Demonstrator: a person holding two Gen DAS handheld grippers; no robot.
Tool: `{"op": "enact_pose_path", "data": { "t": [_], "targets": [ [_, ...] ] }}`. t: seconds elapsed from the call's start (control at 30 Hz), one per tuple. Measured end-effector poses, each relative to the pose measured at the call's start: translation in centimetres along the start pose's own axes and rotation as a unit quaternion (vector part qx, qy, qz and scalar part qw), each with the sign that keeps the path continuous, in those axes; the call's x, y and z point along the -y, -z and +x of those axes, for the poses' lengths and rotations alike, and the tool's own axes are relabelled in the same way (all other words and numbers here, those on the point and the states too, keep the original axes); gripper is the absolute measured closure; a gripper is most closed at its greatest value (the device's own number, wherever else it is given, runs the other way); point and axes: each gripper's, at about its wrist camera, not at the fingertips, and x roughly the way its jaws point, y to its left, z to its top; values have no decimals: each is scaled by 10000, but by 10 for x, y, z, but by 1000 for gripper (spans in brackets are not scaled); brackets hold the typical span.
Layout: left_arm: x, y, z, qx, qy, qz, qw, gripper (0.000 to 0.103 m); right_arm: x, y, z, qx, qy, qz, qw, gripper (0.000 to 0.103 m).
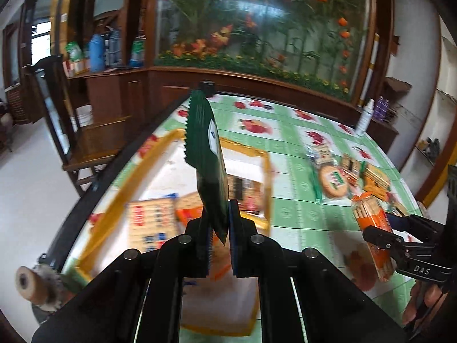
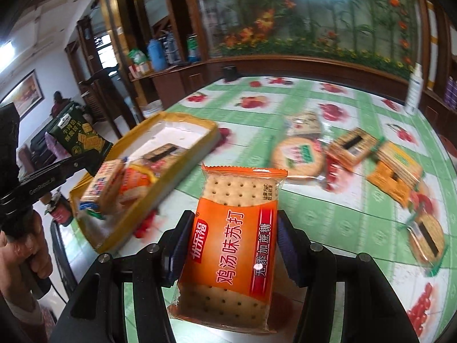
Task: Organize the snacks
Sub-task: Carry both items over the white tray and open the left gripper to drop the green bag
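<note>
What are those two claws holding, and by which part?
The left gripper pinches a dark green snack packet by its bottom edge. The right gripper clamps an orange cracker pack across its middle.

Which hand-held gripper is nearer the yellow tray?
Left. The left hand-held gripper hangs over the yellow tray with a green packet; the right hand-held gripper is beside it, over the tablecloth.

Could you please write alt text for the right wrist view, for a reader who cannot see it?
The right gripper clamps an orange cracker packet above a green fruit-print tablecloth. To the left, the left gripper holds a dark green packet over a yellow tray that already contains snacks; more cracker packs lie scattered on the right.
</note>
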Motion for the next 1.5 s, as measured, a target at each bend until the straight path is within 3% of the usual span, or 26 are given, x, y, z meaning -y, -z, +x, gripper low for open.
{"op": "enact_pose_path", "data": {
  "t": [0.37,0.6,1.4,1.43,1.5],
  "targets": [
    [-34,5,-5,40,-300,-270,9992,96,-68,-34,36,126,-814,-344,9960,46],
    [-45,4,-1,20,-380,-350,9987,96,-101,-50,60,129,-1059,-453,9933,46],
    [-45,0,42,-469,-767,-254,9956,95,-106,-75,137,-178,-1169,-281,9926,46],
    [-44,0,43,-492,-832,-243,9950,95,-106,-76,140,-212,-1169,-290,9925,45],
    [-43,0,43,-513,-941,-223,9940,79,-107,-76,143,-267,-1201,-280,9920,43]
  ]
}}
